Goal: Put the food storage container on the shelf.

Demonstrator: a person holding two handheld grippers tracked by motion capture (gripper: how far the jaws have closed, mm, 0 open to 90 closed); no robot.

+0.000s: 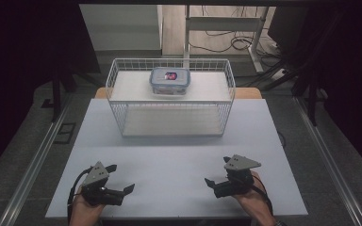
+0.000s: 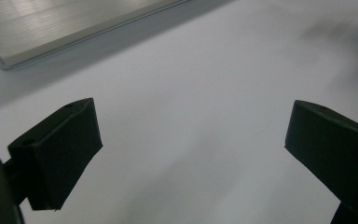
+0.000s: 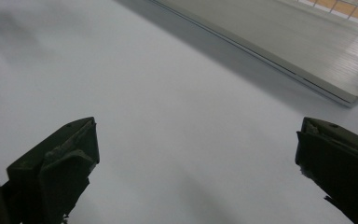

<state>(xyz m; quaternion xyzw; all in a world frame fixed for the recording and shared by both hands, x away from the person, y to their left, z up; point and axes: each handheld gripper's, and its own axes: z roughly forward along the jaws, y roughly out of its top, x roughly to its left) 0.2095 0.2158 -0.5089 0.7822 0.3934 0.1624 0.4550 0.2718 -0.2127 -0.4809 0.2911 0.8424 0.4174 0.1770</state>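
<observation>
Two grippers: both are resting low at the near edge of the table, each held in one hand.
Left gripper: sitting at about 7 o'clock on the tabletop, its jaws are standing wide apart with nothing between them, pointing toward 3 o'clock.
Right gripper: sitting at about 5 o'clock, its jaws are also gaping wide and empty, pointing toward 9 o'clock.
Likely target: a lidded plastic container is sitting on the upper shelf of a white wire basket at 12 o'clock, well apart from both grippers.
Long axis: the container is lying left to right, its long side facing the person.
Nearer hand: neither is clearly closer.
In the way: the basket's wire front wall is standing between grippers and container, so I judge a reach must come over the rim.
</observation>
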